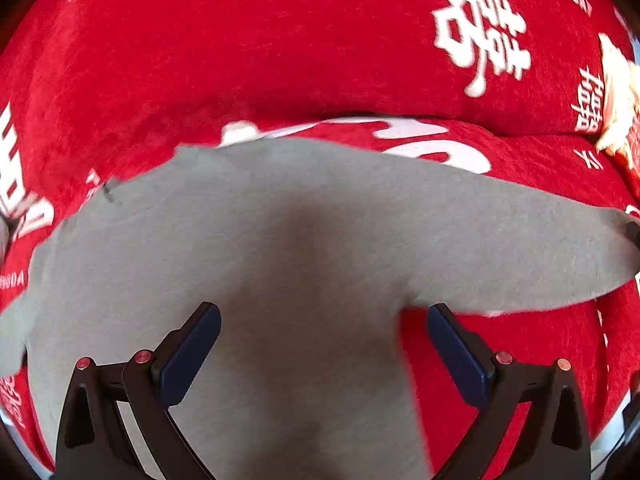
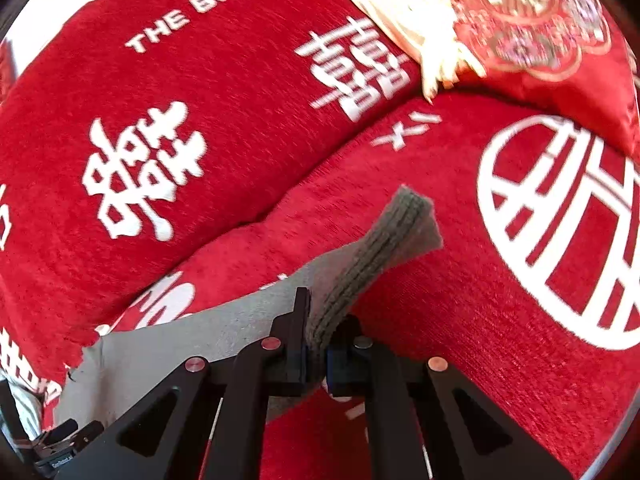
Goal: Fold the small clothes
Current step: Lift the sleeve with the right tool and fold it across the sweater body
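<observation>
A small grey garment (image 1: 288,240) lies spread on a red sofa seat (image 1: 520,340). My left gripper (image 1: 324,344) is open, its jaws wide apart just above the grey cloth near its lower edge. In the right wrist view my right gripper (image 2: 318,344) is shut on the garment's ribbed cuff (image 2: 384,240), which sticks up beyond the fingers; the rest of the grey cloth (image 2: 180,344) trails off to the left.
The red sofa back cushion (image 1: 240,40) with white characters rises behind the seat. A red embroidered pillow with cream fringe (image 2: 520,20) lies at the right end of the sofa seat (image 2: 520,320).
</observation>
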### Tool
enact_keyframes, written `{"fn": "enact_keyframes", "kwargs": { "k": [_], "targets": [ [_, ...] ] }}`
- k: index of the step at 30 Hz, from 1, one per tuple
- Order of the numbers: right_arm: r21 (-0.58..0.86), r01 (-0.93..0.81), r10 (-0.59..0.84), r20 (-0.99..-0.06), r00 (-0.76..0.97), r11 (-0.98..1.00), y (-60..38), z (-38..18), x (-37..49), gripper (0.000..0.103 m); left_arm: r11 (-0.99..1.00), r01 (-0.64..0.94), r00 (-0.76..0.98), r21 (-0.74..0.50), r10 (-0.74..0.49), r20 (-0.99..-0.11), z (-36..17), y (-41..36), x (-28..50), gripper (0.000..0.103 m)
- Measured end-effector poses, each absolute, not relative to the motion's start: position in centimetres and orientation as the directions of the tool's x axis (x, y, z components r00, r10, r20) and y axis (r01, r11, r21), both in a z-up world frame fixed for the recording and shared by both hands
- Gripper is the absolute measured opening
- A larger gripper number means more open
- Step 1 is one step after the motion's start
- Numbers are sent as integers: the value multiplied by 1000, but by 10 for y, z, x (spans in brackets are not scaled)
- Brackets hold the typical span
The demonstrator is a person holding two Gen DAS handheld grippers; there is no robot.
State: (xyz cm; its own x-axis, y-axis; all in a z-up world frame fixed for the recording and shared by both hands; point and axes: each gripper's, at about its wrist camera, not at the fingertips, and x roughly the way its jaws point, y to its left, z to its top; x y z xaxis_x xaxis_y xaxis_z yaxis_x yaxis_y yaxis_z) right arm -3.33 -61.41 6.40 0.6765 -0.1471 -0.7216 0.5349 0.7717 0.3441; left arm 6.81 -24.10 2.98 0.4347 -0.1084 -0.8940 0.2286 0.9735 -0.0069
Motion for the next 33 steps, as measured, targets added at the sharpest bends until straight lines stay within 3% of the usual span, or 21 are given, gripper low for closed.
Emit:
{"fn": "enact_keyframes", "kwargs": {
  "k": [15,33],
  "targets": [
    [260,514,-196,-714,673,817,-551,129,-15,7,996,21,413,-82,-83,-907,7,-100,31,103],
    [156,453,-232,-689,686,878,-430,179,14,7,991,-35,430,-126,-99,-897,7,-10,11,103]
  ]
}}
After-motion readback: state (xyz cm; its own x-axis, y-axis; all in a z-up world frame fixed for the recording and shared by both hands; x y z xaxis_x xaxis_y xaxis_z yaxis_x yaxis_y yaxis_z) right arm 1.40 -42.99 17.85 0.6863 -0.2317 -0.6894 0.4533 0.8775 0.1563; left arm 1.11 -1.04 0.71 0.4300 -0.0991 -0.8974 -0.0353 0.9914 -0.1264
